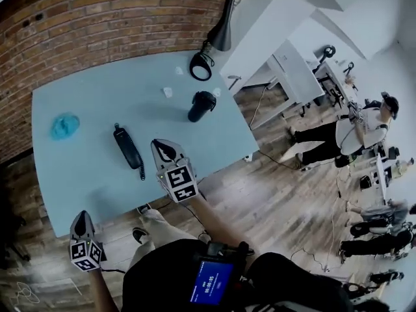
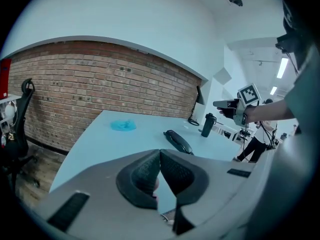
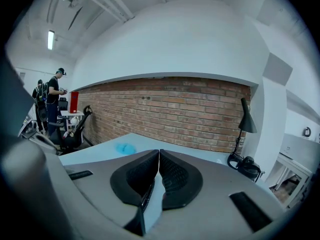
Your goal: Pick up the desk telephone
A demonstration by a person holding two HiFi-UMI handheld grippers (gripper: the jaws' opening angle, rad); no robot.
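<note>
Needed to part the empty, closed right claw (image 1: 162,149) and left claw (image 1: 81,221) before straddling the desk telephone (image 1: 128,147) crosswise.

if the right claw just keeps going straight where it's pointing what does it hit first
Probably bare table top, somewhere between the blue cloth and the black bottle; the right claw tilts slightly down and nothing stands in its line. The telephone lies to its left, not ahead. Depth is unclear.

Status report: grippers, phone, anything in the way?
Left gripper and right gripper shut, both empty. Phone flat on the table, untouched. Bottle stands beyond it, not in the way.
</note>
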